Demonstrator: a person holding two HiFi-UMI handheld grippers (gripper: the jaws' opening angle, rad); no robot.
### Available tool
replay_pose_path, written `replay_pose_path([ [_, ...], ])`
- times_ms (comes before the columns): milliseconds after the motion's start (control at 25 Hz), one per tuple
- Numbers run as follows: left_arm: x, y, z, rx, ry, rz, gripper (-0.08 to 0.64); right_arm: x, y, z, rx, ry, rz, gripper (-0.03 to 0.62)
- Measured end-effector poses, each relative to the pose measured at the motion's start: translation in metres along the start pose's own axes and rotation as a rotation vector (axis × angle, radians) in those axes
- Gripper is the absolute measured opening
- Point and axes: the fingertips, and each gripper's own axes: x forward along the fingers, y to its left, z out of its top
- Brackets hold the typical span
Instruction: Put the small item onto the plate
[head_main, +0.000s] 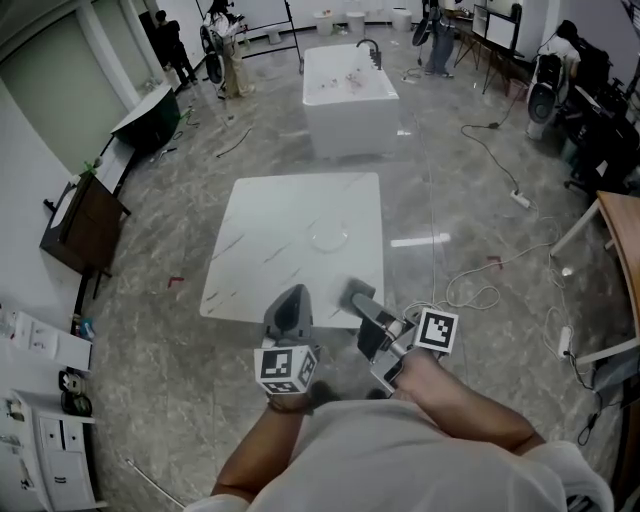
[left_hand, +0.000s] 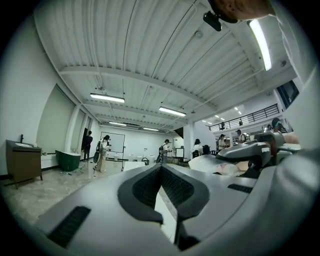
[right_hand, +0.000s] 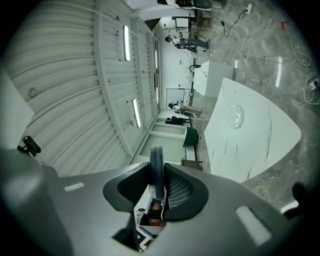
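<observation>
The right gripper is pinched on a small disc, a thin grey piece seen edge-on that stands upright between the two pads and rises a little above them. In the head view this gripper hangs over the near edge of the white marble-patterned table, tilted toward the table's middle. The left gripper has its jaws pressed together with nothing between them. It sits just beside the right one, also at the near edge of the table.

The clear glass plate lies flat on the table, slightly right of centre and apart from both grippers. The right gripper view shows it as a faint round ring on the white top. The disc is held in the air near the table's front edge, well short of the plate.

Beyond the far side of the table stands a white bathtub with a dark tap. White cables loop across the grey stone floor to the right of the table, and a power strip lies farther off. A dark wooden cabinet stands against the left wall. Several people stand at the back of the room.
</observation>
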Motion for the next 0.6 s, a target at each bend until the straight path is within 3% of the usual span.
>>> replay_pose_path([
  [240, 0.053, 0.022, -0.004, -0.01, -0.006, 0.006, 0.006, 0.035, -0.018, 0.037, -0.008, 0.005, -0.009, 0.094],
  [600, 0.165, 0.084, -0.024, -0.041, 0.024, -0.052, 0.006, 0.12, -0.072, 0.102, 0.01, -0.048, -0.069, 0.093],
])
